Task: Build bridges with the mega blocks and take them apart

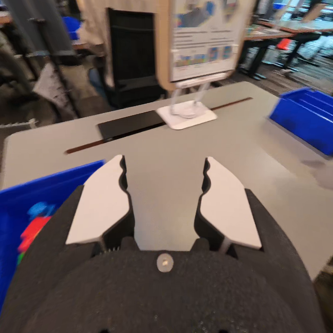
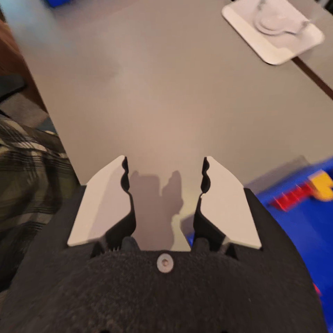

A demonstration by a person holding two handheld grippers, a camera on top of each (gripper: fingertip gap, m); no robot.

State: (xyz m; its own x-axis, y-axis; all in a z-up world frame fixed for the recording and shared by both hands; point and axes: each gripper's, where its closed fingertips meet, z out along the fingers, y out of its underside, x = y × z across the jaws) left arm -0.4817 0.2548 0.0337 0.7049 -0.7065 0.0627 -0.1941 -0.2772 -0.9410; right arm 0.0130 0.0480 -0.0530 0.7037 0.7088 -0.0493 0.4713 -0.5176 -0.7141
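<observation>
Judging by the bare grey bench [image 1: 162, 171], I have built nothing yet: every bridge is still to make and undo. My left gripper [image 1: 164, 160] and right gripper [image 2: 164, 159] both hover with fingers apart, empty. Red, blue and yellow mega blocks [image 2: 306, 191], hard studded plastic, lie in a glossy blue bin [image 2: 288, 234] just right of the right gripper; another blue bin [image 1: 36, 189] holds more at my left

Left gripper [image 1: 164, 160] spread wide, empty; right gripper [image 2: 164, 159] likewise, apparently above table.
</observation>
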